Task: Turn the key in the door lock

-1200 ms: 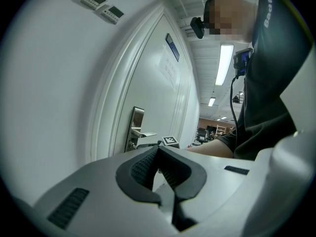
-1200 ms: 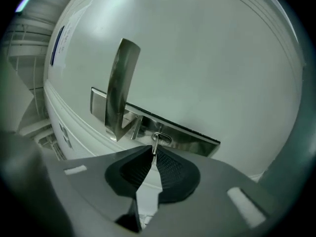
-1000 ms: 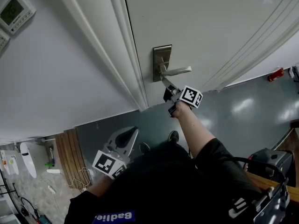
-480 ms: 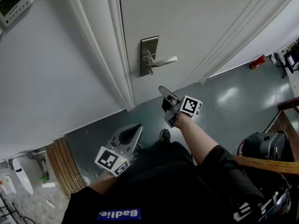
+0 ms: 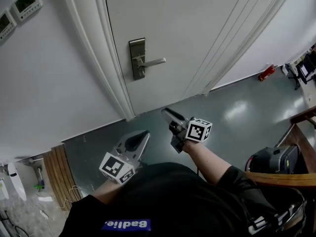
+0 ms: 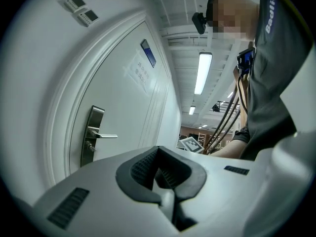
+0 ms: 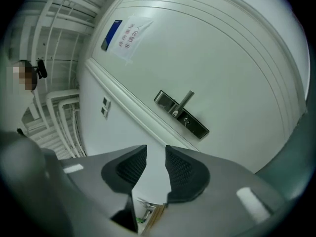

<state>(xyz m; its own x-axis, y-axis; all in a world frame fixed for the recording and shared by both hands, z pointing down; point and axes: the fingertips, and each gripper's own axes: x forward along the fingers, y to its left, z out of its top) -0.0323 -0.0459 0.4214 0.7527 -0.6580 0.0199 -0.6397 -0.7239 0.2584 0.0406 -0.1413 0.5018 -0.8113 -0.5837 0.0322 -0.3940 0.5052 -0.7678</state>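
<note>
The white door (image 5: 197,28) carries a steel lock plate (image 5: 138,58) with a lever handle (image 5: 154,61). A small key stub (image 7: 186,122) sticks out of the plate below the lever. My right gripper (image 5: 164,112) hangs well back from the door, above the grey floor. It points at the lock, and its jaws are open with nothing between them (image 7: 156,149). My left gripper (image 5: 143,134) is lower and to the left, also away from the door. Its pads (image 6: 143,164) meet and hold nothing. The lock plate (image 6: 92,135) shows far off at the left of its view.
The door frame (image 5: 106,58) runs down the left of the door. Two wall control panels (image 5: 24,1) sit at the upper left. A red object (image 5: 266,73) lies on the floor by the wall, a black bag (image 5: 274,159) and wooden rail (image 5: 298,122) at right.
The right gripper has left the lock, drawn back and down from the door, and its jaws have opened. The left gripper shifted too, and the door now sits farther off.
</note>
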